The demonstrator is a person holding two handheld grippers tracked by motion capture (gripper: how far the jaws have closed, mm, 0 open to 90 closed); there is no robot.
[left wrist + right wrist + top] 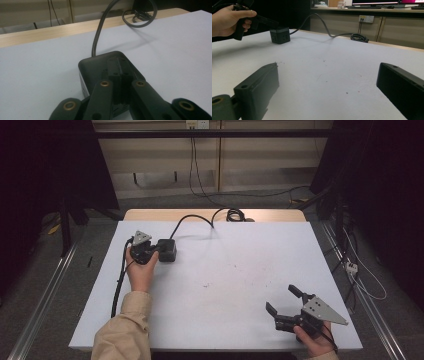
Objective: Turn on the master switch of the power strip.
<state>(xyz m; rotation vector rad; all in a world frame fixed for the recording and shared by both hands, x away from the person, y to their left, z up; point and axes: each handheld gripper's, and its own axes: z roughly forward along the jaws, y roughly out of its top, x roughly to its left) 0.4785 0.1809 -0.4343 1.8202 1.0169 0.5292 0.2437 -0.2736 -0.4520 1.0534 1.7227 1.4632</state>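
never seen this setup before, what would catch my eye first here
Most striking is the black cube-shaped power block at the white table's far left, its cable curling off to a coil at the back edge. The left tool rests shut on top of it, while the right tool gapes open at the near right.

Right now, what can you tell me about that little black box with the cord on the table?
The black box is a small cube-like block with rounded edges, matte plastic by its look. In the right gripper view one side face shows socket-like holes, so it may be a power cube. A thick black cable leaves its far side and ends in a coil at the table's far edge. The box sits upright on the white table, left of middle. The left gripper, jaws closed together, rests over its top.
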